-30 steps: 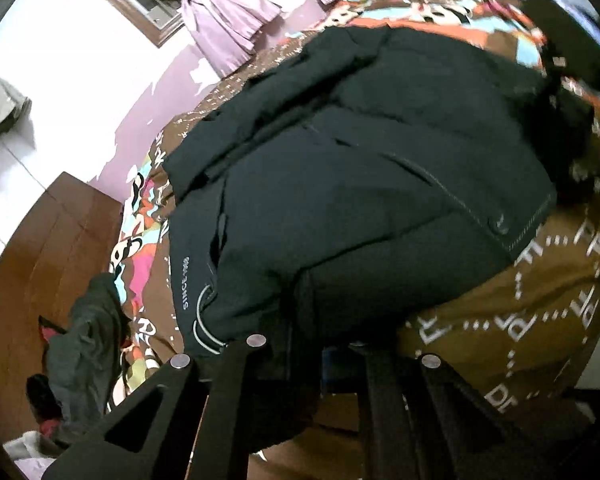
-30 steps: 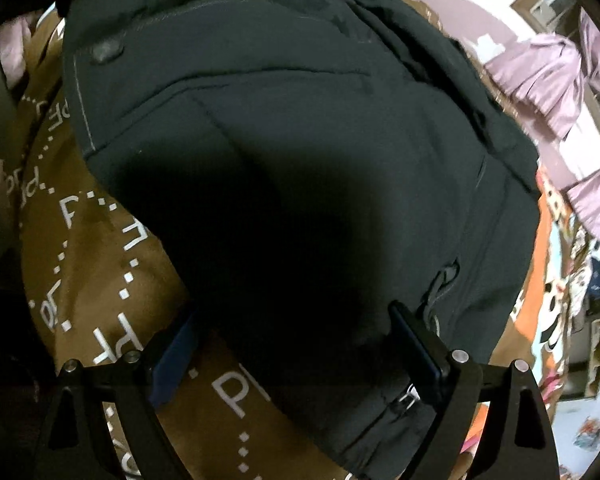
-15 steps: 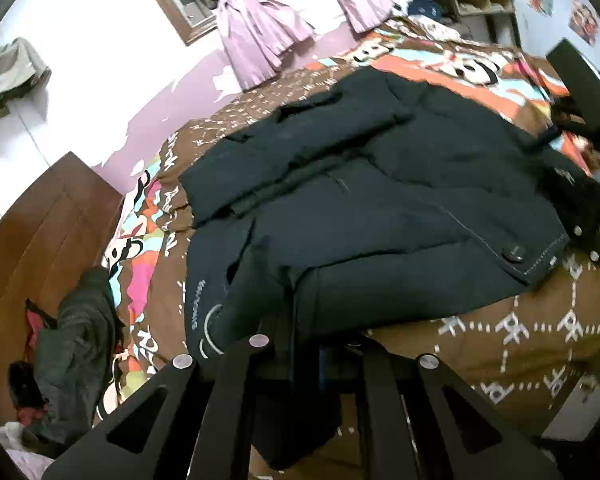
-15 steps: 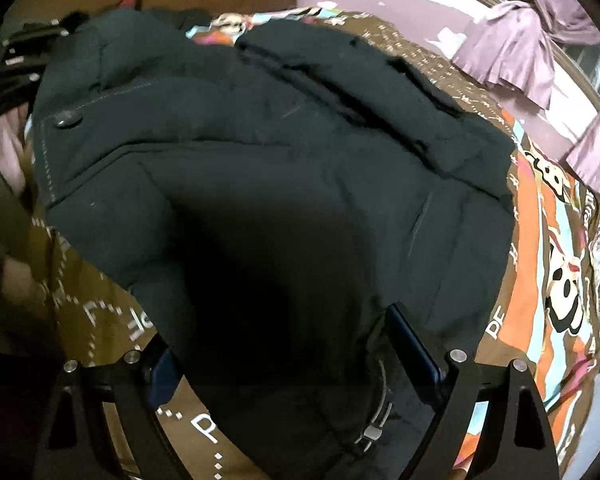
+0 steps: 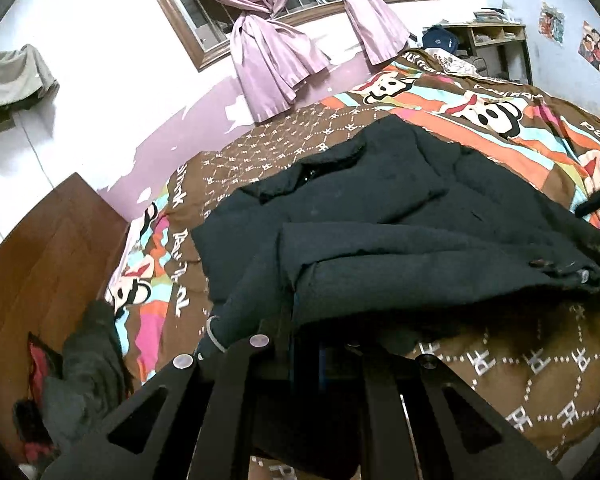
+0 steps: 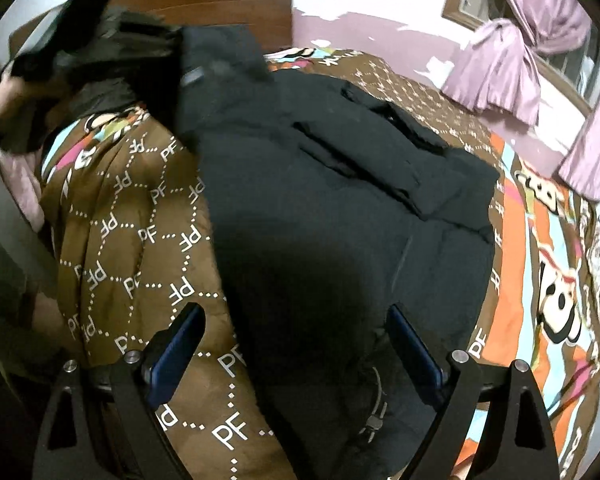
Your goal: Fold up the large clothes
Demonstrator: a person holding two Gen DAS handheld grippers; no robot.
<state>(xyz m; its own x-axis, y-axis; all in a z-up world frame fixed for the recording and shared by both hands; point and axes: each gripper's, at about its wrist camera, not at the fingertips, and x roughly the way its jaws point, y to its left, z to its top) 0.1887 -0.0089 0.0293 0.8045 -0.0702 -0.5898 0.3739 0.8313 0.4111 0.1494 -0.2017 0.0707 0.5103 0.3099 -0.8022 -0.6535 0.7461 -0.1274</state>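
Note:
A large dark padded jacket (image 5: 380,216) lies spread on the bed, its sleeves folded across the body. My left gripper (image 5: 306,320) is shut on the jacket's near edge and holds that fabric raised off the bedspread; cloth hides the fingertips. In the right wrist view the same jacket (image 6: 340,200) fills the middle, with one corner (image 6: 216,56) lifted at the far left by the blurred left gripper (image 6: 72,12). My right gripper (image 6: 294,312) hovers above the jacket's other end, open wide. Its blue pads (image 6: 176,356) touch nothing.
The bedspread (image 5: 520,360) is brown with white letters and bright cartoon panels (image 5: 480,108). A wooden headboard (image 5: 32,264) stands at the left with a heap of dark clothes (image 5: 84,360) beside it. Pink curtains (image 5: 268,48) hang on the far wall, near a shelf (image 5: 496,40).
Both grippers have risen away from the bed. The left one has carried the jacket's edge up with it, still shut. The right one stayed open over the jacket.

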